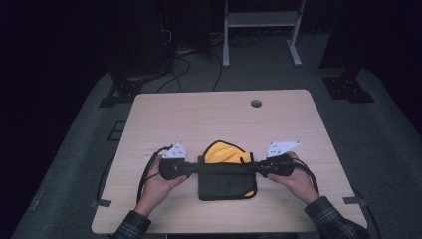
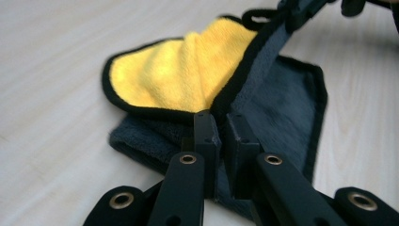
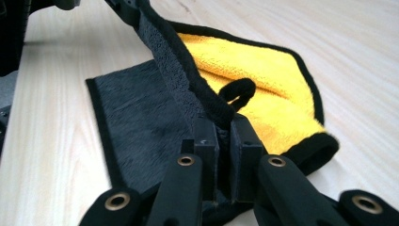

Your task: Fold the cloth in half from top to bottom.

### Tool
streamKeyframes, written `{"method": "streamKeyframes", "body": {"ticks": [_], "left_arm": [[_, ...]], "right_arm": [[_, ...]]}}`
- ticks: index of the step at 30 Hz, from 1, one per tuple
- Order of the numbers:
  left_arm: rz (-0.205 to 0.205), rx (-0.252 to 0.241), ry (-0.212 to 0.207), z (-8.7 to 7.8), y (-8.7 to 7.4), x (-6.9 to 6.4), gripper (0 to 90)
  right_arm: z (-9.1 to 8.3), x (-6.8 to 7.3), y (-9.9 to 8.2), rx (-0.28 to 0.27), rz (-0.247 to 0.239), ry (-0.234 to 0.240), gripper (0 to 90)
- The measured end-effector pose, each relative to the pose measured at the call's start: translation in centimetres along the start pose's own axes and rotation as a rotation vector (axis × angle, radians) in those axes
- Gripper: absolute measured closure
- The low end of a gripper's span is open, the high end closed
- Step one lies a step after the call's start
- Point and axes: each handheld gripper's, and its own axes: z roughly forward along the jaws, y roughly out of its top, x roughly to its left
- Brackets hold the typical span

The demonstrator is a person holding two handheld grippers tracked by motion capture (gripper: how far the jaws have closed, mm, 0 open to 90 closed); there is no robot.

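Note:
A cloth, dark grey on one face and yellow on the other with black trim (image 1: 226,175) (image 2: 183,75) (image 3: 254,80), lies partly folded near the front middle of the wooden table (image 1: 209,114). My left gripper (image 1: 196,168) (image 2: 221,123) is shut on one corner of its black-trimmed edge. My right gripper (image 1: 255,168) (image 3: 225,126) is shut on the other corner, beside a small black hanging loop (image 3: 237,93). The edge is stretched taut between them, lifted a little above the lower dark layer. The yellow face bulges out behind the held edge.
A round cable hole (image 1: 256,103) sits near the table's far edge. Black cables (image 1: 149,167) trail from both grippers along the table. A white metal frame (image 1: 261,30) and dark stands are on the floor beyond the table.

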Motion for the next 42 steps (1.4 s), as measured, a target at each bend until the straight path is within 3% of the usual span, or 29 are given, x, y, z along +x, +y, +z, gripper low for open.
{"method": "streamKeyframes", "body": {"ticks": [14, 17, 20, 23, 28, 33, 37, 42], "left_arm": [[0.022, 0.121, -0.044, 0.9, -2.7, -2.0, 82.3], [0.033, 0.161, -0.048, 1.0, -3.2, -2.3, 77.8], [0.026, 0.169, -0.05, 0.7, -3.7, -2.6, 75.7], [0.017, 0.157, -0.065, 0.0, -4.1, -2.9, 74.1], [-0.013, 0.08, -0.055, -1.4, -3.9, -3.0, 68.4], [-0.045, 0.034, -0.037, -1.1, -3.2, -2.4, 63.7], [-0.052, 0.044, -0.018, 0.2, -2.6, -2.3, 59.4], [-0.071, 0.046, -0.008, 1.3, -2.2, -2.3, 54.9]], "right_arm": [[0.6, 2.3, -2.5, 0.091, -0.023, 0.032, 80.3], [0.7, 2.7, -3.0, 0.119, -0.039, 0.029, 77.0], [0.4, 2.9, -3.2, 0.122, -0.048, 0.037, 72.1], [-0.5, 3.3, -3.5, 0.119, -0.053, 0.036, 69.9], [-2.2, 3.6, -3.8, 0.083, -0.046, 0.046, 68.6], [-3.6, 2.8, -3.1, 0.019, -0.022, 0.016, 68.0], [-2.8, 1.3, -1.5, 0.008, -0.01, -0.022, 62.1], [-0.2, -0.8, 1.0, 0.005, 0.013, -0.056, 55.4]]}}
